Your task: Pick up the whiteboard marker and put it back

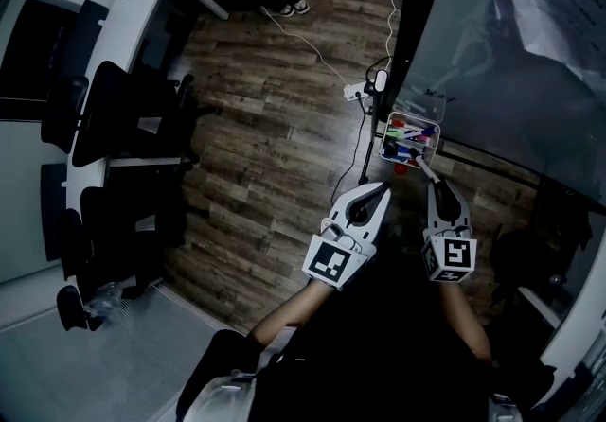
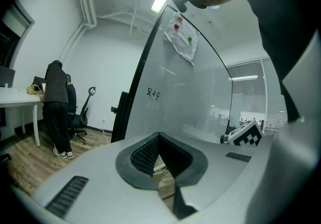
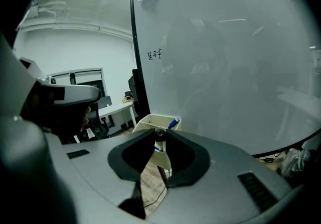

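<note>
Wooden floor [image 1: 275,127], marker tray [image 1: 386,138] by whiteboard [image 1: 511,61], cable [image 1: 365,141] beside, chairs [image 1: 123,117]

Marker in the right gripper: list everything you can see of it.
The slim whiteboard marker with pale barrel and dark end, plastic by its look, is pinched between the right gripper's pads near their tips, seen almost end-on in the right gripper view. In the head view it pokes past the tips, slanted toward the small pale box of coloured markers at the whiteboard's lower edge; contact with the box is unclear. Print too small to read.
</note>
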`<state>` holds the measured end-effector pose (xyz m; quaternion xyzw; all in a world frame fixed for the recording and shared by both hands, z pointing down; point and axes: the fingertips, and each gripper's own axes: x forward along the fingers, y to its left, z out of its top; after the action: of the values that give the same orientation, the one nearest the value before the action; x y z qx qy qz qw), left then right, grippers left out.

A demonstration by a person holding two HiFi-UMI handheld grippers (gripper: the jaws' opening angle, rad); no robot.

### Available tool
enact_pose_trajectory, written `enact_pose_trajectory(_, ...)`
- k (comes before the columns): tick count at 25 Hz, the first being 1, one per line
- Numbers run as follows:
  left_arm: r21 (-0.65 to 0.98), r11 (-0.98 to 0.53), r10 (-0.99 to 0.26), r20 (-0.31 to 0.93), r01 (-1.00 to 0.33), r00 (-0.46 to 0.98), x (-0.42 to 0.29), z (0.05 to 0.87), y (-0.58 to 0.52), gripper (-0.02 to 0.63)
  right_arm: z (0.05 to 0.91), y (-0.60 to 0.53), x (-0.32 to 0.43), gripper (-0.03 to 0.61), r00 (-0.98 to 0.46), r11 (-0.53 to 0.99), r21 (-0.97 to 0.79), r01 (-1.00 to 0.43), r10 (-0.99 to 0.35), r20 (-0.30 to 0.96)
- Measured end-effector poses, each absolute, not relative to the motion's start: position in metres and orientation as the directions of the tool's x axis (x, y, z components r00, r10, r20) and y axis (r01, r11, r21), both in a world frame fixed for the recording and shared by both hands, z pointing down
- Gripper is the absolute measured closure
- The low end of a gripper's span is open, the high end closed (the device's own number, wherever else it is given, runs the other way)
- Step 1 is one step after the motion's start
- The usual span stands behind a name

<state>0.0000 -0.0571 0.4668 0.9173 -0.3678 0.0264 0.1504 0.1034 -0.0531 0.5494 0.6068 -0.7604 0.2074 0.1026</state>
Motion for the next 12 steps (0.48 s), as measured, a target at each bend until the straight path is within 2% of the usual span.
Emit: enact_pose_trajectory(12, 0.236, -0.705, -0.663, 0.118, -0.669, 0.739, 0.001, 0.454, -0.043, 0.606, 0.526, -0.042, 0.110, 0.501, -0.224, 0.171, -0.179, -0.969, -0.913, 0.341)
